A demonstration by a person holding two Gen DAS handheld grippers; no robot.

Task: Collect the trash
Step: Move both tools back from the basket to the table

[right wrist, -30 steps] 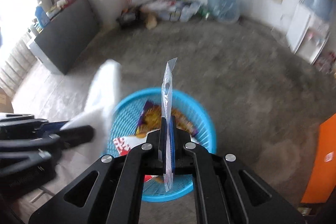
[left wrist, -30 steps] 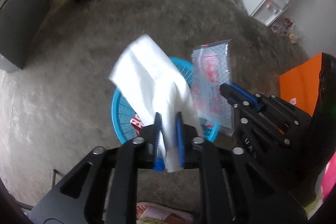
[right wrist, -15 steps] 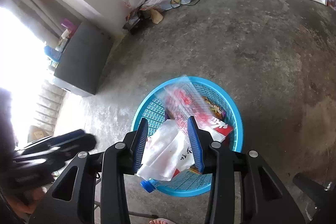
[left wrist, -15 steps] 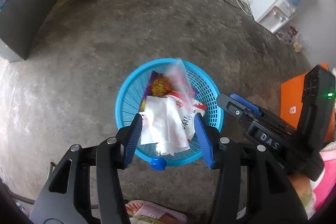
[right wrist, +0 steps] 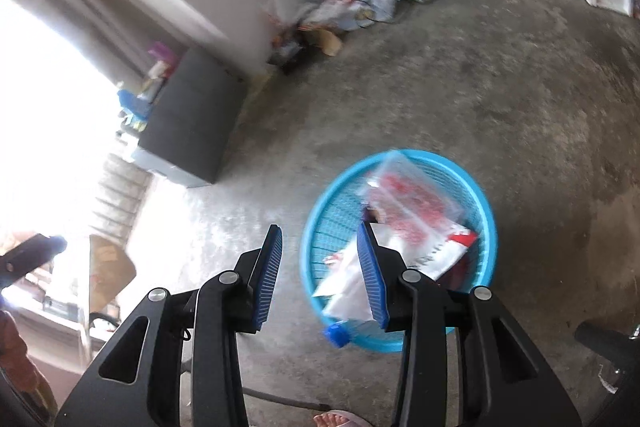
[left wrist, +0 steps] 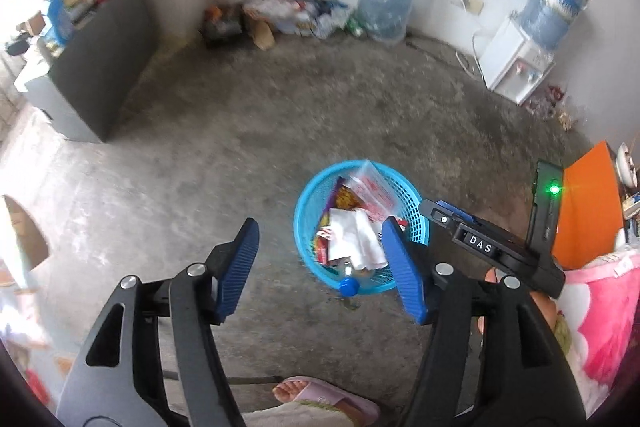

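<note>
A blue plastic basket [left wrist: 416, 227] stands on the concrete floor and also shows in the right wrist view [right wrist: 486, 227]. In it lie a white tissue [left wrist: 358, 235], a clear wrapper with red print [left wrist: 370, 189], coloured snack wrappers and a bottle with a blue cap [left wrist: 347, 286]. The tissue [right wrist: 344, 287] and the clear wrapper [right wrist: 408, 205] show in the right wrist view too. My left gripper [left wrist: 320, 263] is open and empty, high above the floor left of the basket. My right gripper [right wrist: 320, 267] is open and empty, above the basket's left rim; its body also shows in the left wrist view [left wrist: 480, 247].
A dark cabinet [left wrist: 96, 75] stands at the left wall. A pile of trash [left wrist: 280, 15] and a large water jug [left wrist: 384, 3] lie in the far corner. A white water dispenser [left wrist: 520, 67] is at the right wall. An orange panel [left wrist: 588, 203] and my sandalled foot [left wrist: 320, 399] are close by.
Both grippers opened and let go: the tissue and the clear wrapper dropped into the basket. Both have since lifted and drawn back, opening wider.
</note>
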